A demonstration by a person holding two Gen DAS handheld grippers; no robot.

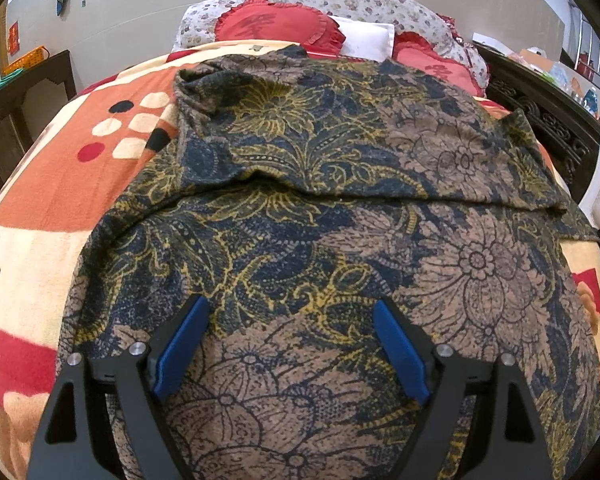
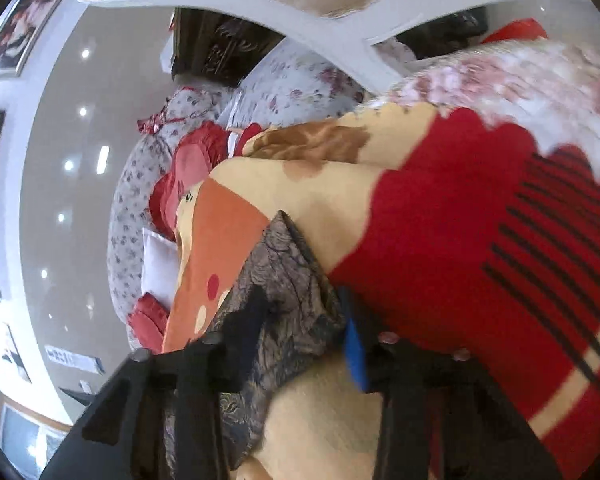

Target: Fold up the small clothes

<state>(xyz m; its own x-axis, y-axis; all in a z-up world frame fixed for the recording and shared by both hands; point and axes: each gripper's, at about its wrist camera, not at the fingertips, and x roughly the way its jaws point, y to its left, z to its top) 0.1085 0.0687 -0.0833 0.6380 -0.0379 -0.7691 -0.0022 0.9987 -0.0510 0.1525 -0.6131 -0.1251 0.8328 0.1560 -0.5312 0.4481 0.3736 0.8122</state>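
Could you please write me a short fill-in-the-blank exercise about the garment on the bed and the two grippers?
1. The floral garment lies spread on a ____.
2. The left gripper hovers over it with its fingers ____.
3. The right gripper has a bunch of the ____ between its fingers.
4. The pads on the fingers are coloured ____.

Missing words: bed; open; garment; blue

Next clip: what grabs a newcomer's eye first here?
The dark floral garment, spread across the orange and cream blanket with one fold across its middle. The left claw hangs open above its near part. In the right view, the right claw pinches a bunched garment edge.
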